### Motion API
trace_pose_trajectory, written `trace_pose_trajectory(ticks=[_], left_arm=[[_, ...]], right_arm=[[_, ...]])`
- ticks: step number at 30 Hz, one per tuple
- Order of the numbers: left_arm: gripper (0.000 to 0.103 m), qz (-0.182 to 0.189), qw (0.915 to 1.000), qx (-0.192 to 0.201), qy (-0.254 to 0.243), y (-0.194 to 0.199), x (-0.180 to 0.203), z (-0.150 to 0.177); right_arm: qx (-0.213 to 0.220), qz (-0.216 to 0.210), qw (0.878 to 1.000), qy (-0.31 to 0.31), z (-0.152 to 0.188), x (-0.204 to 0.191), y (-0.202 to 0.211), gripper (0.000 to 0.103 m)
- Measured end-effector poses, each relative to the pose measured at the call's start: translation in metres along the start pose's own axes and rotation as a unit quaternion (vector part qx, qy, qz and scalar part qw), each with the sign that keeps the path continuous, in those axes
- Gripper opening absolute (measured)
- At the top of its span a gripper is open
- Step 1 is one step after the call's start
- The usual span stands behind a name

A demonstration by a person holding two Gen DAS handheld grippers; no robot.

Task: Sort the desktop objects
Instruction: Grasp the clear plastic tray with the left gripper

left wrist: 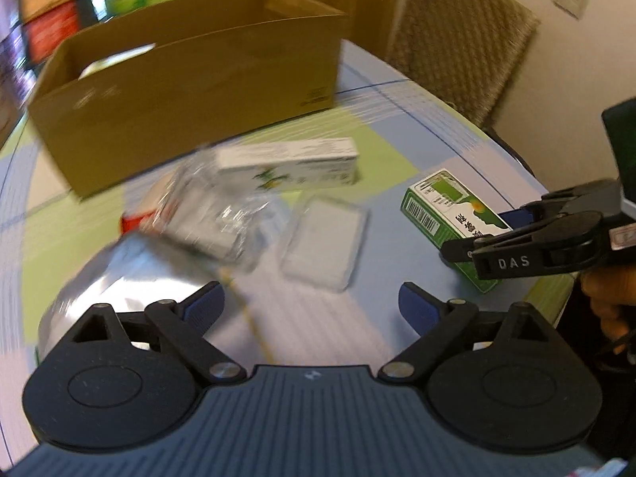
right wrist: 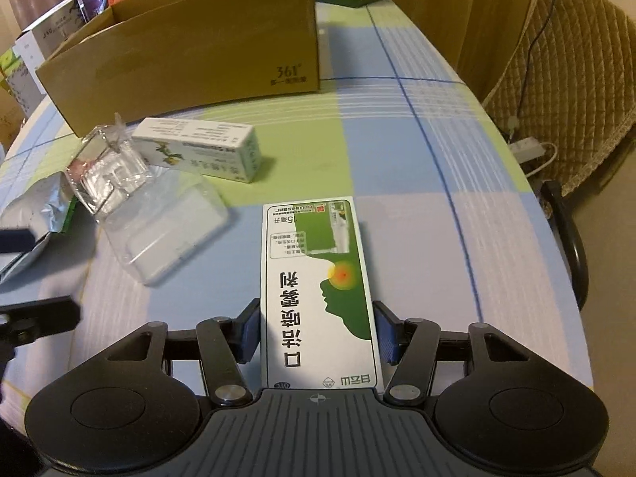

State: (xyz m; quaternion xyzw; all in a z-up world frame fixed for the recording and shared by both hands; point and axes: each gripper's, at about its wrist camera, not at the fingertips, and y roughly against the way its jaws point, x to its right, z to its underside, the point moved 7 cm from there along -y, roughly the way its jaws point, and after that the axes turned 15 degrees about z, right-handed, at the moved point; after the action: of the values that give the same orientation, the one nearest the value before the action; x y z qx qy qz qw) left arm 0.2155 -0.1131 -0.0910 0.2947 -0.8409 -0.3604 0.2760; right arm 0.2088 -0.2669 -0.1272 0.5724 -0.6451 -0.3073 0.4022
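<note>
The right gripper [right wrist: 316, 330] clamps a green-and-white rectangular cardboard carton [right wrist: 318, 290] between both blue pads, lengthwise, over the table. The left gripper [left wrist: 312, 302] stands open, gripping nothing, above a silver foil pouch [left wrist: 131, 274]. Beyond lie a clear plastic case [left wrist: 324, 242], a white carton [right wrist: 198, 149] and a brown cardboard box [right wrist: 190, 45] on the blue-green checked tablecloth [right wrist: 397, 151].

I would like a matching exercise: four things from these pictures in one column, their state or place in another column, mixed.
1. green and white box
2. left gripper
3. cardboard carton
4. clear plastic tray

a. open, holding nothing
b. at the far side of the table
c. between the right gripper's jaws
d. lying on the tablecloth

Pairs: 1-c, 2-a, 3-b, 4-d
</note>
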Motion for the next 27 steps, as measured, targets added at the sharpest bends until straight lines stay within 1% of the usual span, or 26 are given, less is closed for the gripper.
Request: trace_pose_trajectory(ticks=[2, 6, 11, 13, 14, 15, 16, 17, 21, 23, 25, 27], left_arm=[[0.086, 0.0, 0.9998, -0.005, -0.019, -0.011, 0.002, -0.007], [0.075, 0.009, 0.9987, -0.018, -0.048, -0.032, 0.003, -0.021], [0.074, 0.009, 0.9959, -0.033, -0.084, -0.057, 0.002, -0.034], [0.072, 0.008, 0.9953, -0.039, -0.088, -0.065, 0.0, -0.035], [0.068, 0.01, 0.9954, -0.045, -0.084, -0.07, -0.001, -0.035], [0.058, 0.01, 0.9957, -0.05, -0.078, -0.072, -0.002, -0.035], [0.053, 0.007, 0.996, -0.054, -0.07, -0.074, -0.003, -0.033], [0.051, 0.003, 0.9963, -0.057, -0.064, -0.074, -0.004, -0.031], [0.051, -0.007, 0.9978, -0.055, -0.035, -0.062, 0.001, -0.017], [0.051, -0.01, 0.9985, -0.048, -0.023, -0.057, 0.004, -0.009], [0.051, -0.016, 0.9989, -0.04, -0.019, -0.055, 0.005, -0.004], [0.053, -0.021, 0.9987, -0.044, -0.013, -0.058, 0.005, -0.002]], right_arm=[[0.001, -0.002, 1.0, 0.001, 0.0, 0.002, 0.0, 0.054], [0.001, -0.008, 1.0, 0.0, 0.003, 0.004, 0.0, 0.054], [0.006, -0.01, 1.0, 0.004, 0.004, 0.004, 0.0, 0.054], [0.009, -0.01, 1.0, 0.007, 0.004, 0.003, -0.001, 0.054], [0.01, -0.01, 1.0, 0.008, 0.004, 0.003, 0.0, 0.054], [0.011, -0.011, 1.0, 0.007, 0.004, 0.003, 0.0, 0.054], [0.011, -0.012, 1.0, 0.007, 0.004, 0.003, 0.0, 0.054], [0.012, -0.013, 1.0, 0.006, 0.005, 0.004, 0.0, 0.054], [0.021, -0.015, 1.0, 0.008, 0.007, 0.003, 0.001, 0.054], [0.024, -0.016, 1.0, 0.006, 0.007, 0.003, 0.001, 0.055], [0.026, -0.018, 1.0, 0.002, 0.007, 0.003, 0.001, 0.058], [0.027, -0.018, 0.999, 0.004, 0.006, 0.002, 0.0, 0.061]])
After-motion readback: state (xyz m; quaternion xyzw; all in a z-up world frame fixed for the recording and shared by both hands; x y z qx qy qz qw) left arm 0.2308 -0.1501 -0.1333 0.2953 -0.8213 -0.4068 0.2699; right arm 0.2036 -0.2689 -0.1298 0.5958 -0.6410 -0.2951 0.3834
